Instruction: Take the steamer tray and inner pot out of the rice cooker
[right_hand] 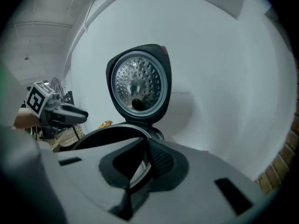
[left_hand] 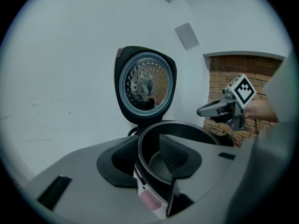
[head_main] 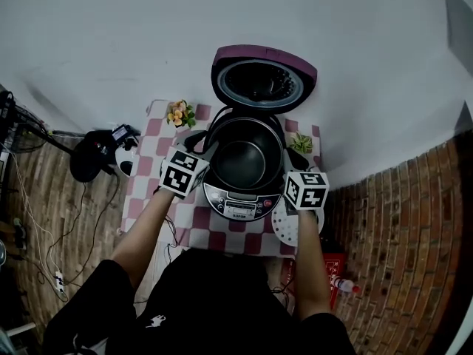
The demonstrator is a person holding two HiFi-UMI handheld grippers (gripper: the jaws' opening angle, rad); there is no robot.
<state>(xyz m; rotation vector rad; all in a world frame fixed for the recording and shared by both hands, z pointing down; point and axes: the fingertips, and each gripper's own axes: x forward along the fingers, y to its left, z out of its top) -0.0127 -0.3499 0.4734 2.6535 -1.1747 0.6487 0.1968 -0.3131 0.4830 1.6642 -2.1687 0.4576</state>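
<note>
The rice cooker (head_main: 240, 204) stands on the checked table with its lid (head_main: 262, 80) raised. The dark inner pot (head_main: 244, 161) sits inside it. A white perforated steamer tray (head_main: 283, 225) lies on the table at the cooker's right front. My left gripper (left_hand: 149, 155) is at the pot's left rim (left_hand: 187, 129), open, with the rim running between its pads untouched. At the pot's right rim, my right gripper (right_hand: 147, 153) is shut; the rim (right_hand: 107, 134) shows just beyond its tips, and I cannot tell whether they touch it. Each gripper shows in the other's view: the right gripper (left_hand: 210, 110), the left gripper (right_hand: 79, 115).
A pot of orange flowers (head_main: 179, 114) stands at the table's back left and a small green plant (head_main: 301, 143) at the back right. A black bag (head_main: 92, 154) and cables lie on the floor to the left. A red crate (head_main: 336, 263) and a bottle (head_main: 344, 285) lie at the right.
</note>
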